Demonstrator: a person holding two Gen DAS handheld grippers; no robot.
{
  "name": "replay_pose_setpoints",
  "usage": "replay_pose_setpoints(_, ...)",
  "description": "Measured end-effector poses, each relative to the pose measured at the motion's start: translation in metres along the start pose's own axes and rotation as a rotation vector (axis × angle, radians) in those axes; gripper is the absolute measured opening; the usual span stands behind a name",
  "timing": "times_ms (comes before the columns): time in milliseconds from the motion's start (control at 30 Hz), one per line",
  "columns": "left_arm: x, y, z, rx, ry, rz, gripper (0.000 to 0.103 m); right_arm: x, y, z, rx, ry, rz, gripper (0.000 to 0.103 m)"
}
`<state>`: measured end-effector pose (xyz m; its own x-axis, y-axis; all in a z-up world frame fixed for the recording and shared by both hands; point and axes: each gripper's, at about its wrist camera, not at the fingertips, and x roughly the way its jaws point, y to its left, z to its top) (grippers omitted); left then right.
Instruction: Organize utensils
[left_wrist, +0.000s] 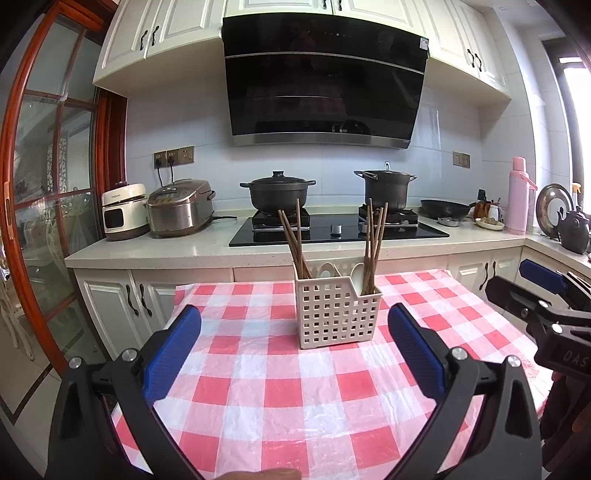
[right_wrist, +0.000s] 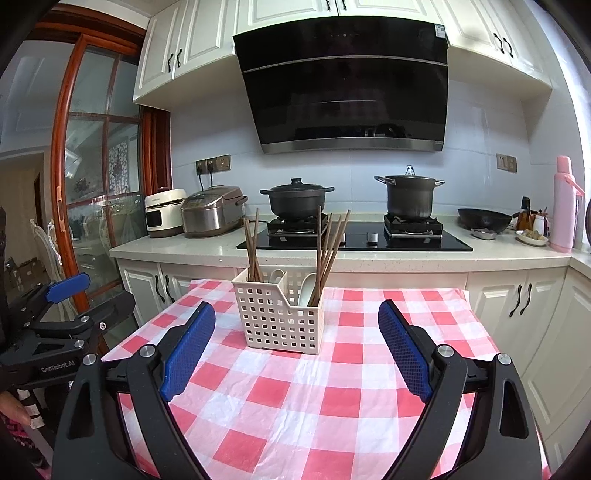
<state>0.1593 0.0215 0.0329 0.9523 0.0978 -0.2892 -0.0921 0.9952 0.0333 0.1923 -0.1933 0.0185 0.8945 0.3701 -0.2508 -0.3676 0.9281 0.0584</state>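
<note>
A cream plastic utensil basket (left_wrist: 338, 314) with a grid wall stands on the red-and-white checked tablecloth (left_wrist: 280, 391). It also shows in the right wrist view (right_wrist: 282, 317). Brown chopsticks (left_wrist: 295, 243) stand in its left compartment and more chopsticks (left_wrist: 375, 251) in its right one. White spoons (right_wrist: 306, 290) lean inside between them. My left gripper (left_wrist: 293, 325) is open and empty, short of the basket. My right gripper (right_wrist: 295, 321) is open and empty, also short of the basket. Each gripper shows at the edge of the other's view.
Behind the table runs a kitchen counter (left_wrist: 147, 251) with a black hob (left_wrist: 332, 230), two dark pots (left_wrist: 277, 192), two rice cookers (left_wrist: 181, 206), a wok (left_wrist: 445, 208) and a pink flask (left_wrist: 517, 195). White cabinets (left_wrist: 110, 299) stand below. A glass door (left_wrist: 44, 184) is at the left.
</note>
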Motion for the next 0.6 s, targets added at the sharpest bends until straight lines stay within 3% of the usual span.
replay_pose_setpoints(600, -0.024, 0.007, -0.002, -0.020, -0.020, -0.031, 0.098, -0.017, 0.018, -0.001, -0.047, -0.008, 0.008, 0.085)
